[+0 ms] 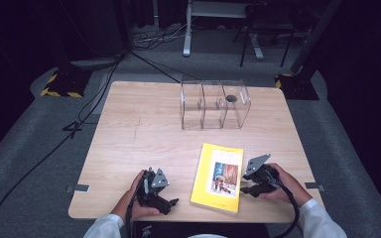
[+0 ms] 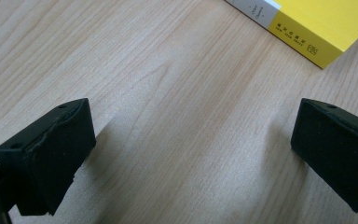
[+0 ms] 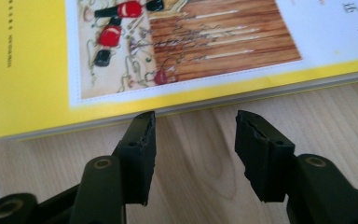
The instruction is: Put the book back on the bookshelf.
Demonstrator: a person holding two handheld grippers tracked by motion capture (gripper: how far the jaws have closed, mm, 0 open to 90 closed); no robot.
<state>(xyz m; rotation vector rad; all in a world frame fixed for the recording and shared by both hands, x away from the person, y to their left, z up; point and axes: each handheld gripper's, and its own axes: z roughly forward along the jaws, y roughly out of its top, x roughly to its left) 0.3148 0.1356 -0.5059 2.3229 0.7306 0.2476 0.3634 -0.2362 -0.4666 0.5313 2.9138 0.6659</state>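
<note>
From above, we see a flat yellow book (image 1: 218, 177) lying on the pale wood-grain bench (image 1: 139, 134), our left gripper (image 1: 166, 204) just beside its left edge, our right gripper (image 1: 248, 190) at its right edge. A clear three-bay box (image 1: 213, 105) stands farther back. Left gripper view: matte black jaws spread wide over bare wood, the book's corner ahead. Right gripper view: jaws half-open, empty, tips just short of the book's glossy cover edge.
</note>
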